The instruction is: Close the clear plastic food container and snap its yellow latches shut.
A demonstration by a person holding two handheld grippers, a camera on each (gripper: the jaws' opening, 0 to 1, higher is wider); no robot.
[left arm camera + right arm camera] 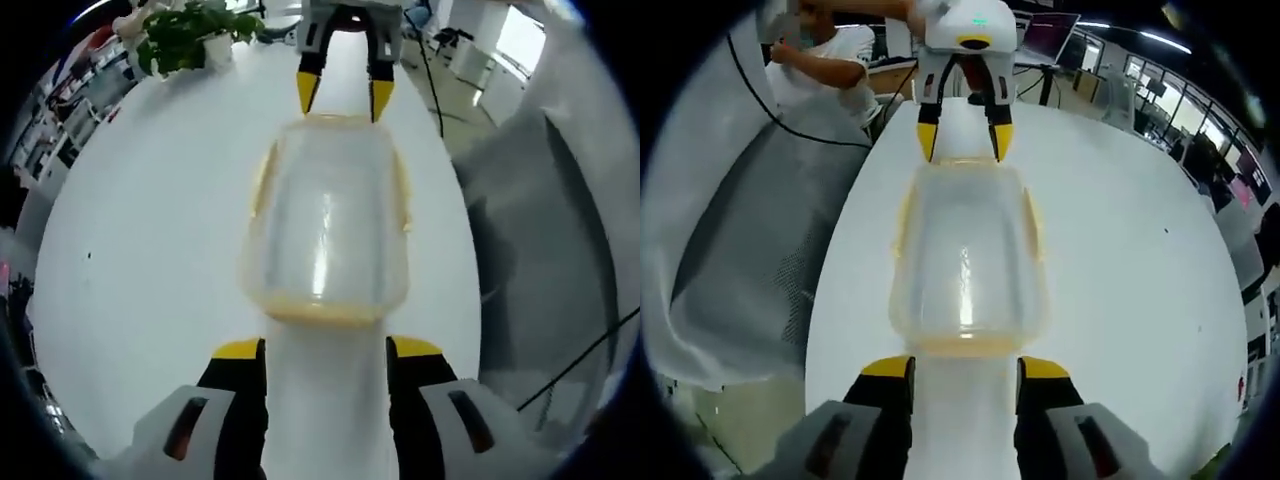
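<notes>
Left gripper (326, 352) and right gripper (965, 366) flank container (328, 225) midtable.

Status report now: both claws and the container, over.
Left claw open at near end of container. Right claw open at opposite end. Lid on; latch state unclear. White table around it, nothing blocking.

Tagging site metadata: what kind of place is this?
Likely an open-plan office or lab: a white table with a potted plant, desks with monitors behind, and ceiling strip lights.
</notes>
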